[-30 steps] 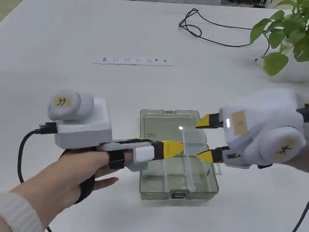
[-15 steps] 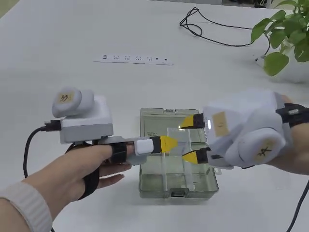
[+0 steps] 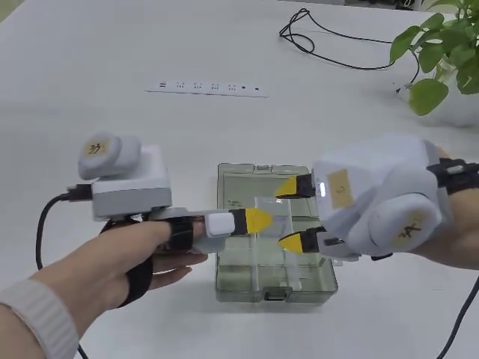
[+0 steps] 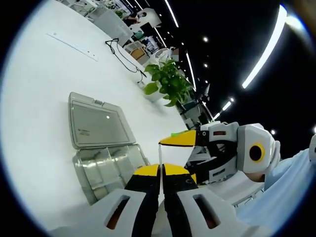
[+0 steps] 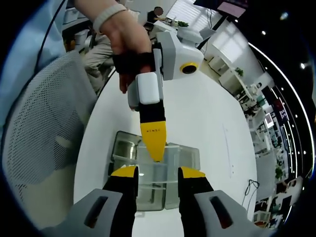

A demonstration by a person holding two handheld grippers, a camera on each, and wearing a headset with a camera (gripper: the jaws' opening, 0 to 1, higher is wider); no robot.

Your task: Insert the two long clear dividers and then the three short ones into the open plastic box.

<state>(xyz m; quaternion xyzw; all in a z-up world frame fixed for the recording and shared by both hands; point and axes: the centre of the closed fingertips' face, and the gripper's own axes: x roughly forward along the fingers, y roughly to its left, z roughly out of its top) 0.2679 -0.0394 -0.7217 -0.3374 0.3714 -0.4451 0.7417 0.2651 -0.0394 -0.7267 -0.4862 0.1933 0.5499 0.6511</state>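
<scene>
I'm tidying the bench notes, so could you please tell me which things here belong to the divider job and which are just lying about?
Job: clear divider, left gripper shut on it, open right gripper, open plastic box.
Lying about: power strip, black cable, plant.

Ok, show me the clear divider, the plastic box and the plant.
clear divider (image 3: 278, 213), head view, middle of the sheet
plastic box (image 3: 239, 287), head view, its front wall
plant (image 3: 428, 96), head view, a large lower leaf

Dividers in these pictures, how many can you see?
3: one divider pinched in the left gripper above the box, two long dividers standing inside it; more may be hidden.
</scene>
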